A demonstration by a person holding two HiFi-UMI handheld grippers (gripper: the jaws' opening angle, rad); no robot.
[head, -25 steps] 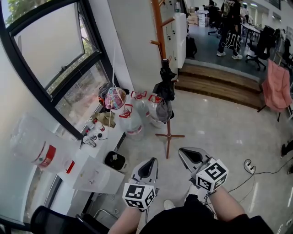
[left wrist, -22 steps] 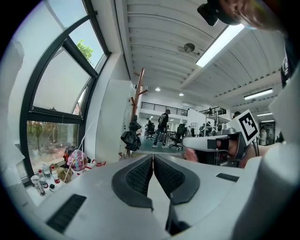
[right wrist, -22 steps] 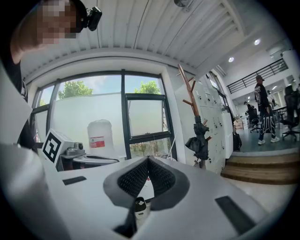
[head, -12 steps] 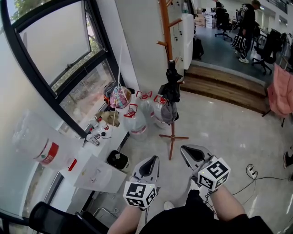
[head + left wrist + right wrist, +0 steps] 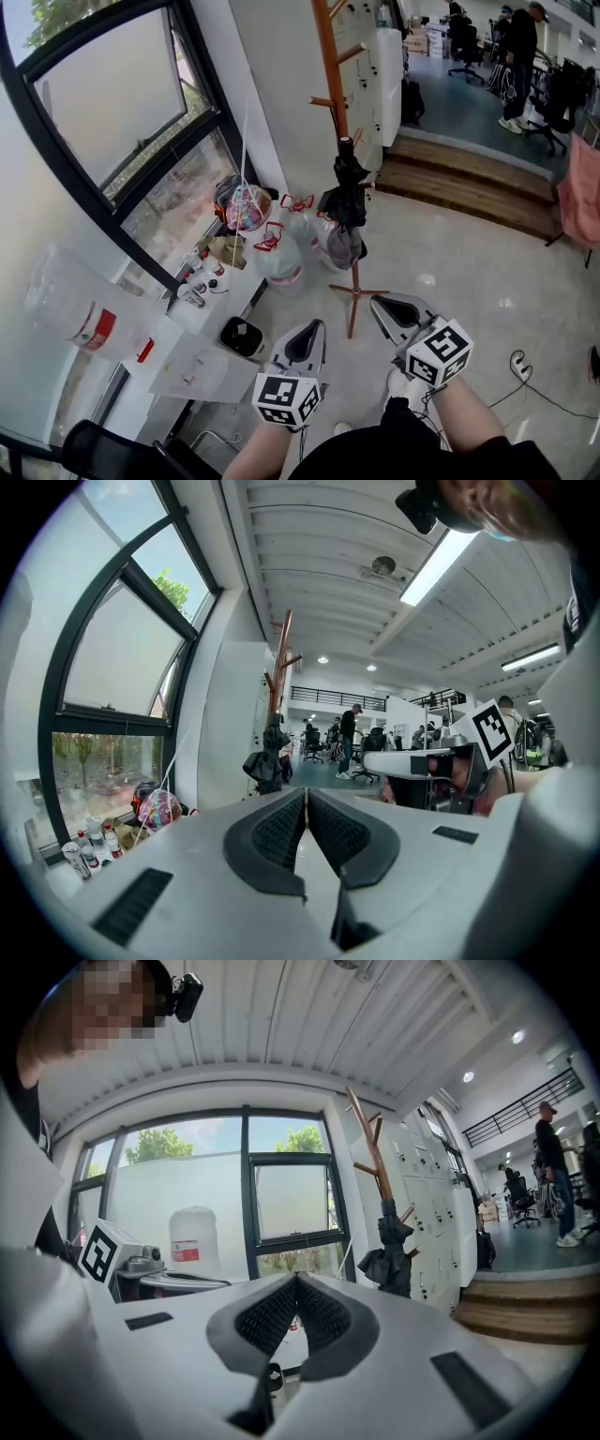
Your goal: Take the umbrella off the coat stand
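Observation:
A folded black umbrella (image 5: 345, 202) hangs upright on the orange wooden coat stand (image 5: 329, 75), whose cross foot rests on the pale floor. The umbrella (image 5: 266, 759) also shows ahead in the left gripper view and the umbrella (image 5: 392, 1246) in the right gripper view. My left gripper (image 5: 304, 337) and right gripper (image 5: 396, 311) are held side by side low in the head view, well short of the stand. Both are shut with nothing between their jaws.
Several large water jugs (image 5: 279, 253) and a colourful bag (image 5: 242, 206) stand by the window left of the stand. A white table (image 5: 197, 361) with small bottles and a black bin (image 5: 242, 336) lie at my left. Wooden steps (image 5: 469, 183) and people are beyond.
The coat stand and umbrella sit slightly lower and nearer in the head view than a second ago. Both grippers stay shut and side by side.

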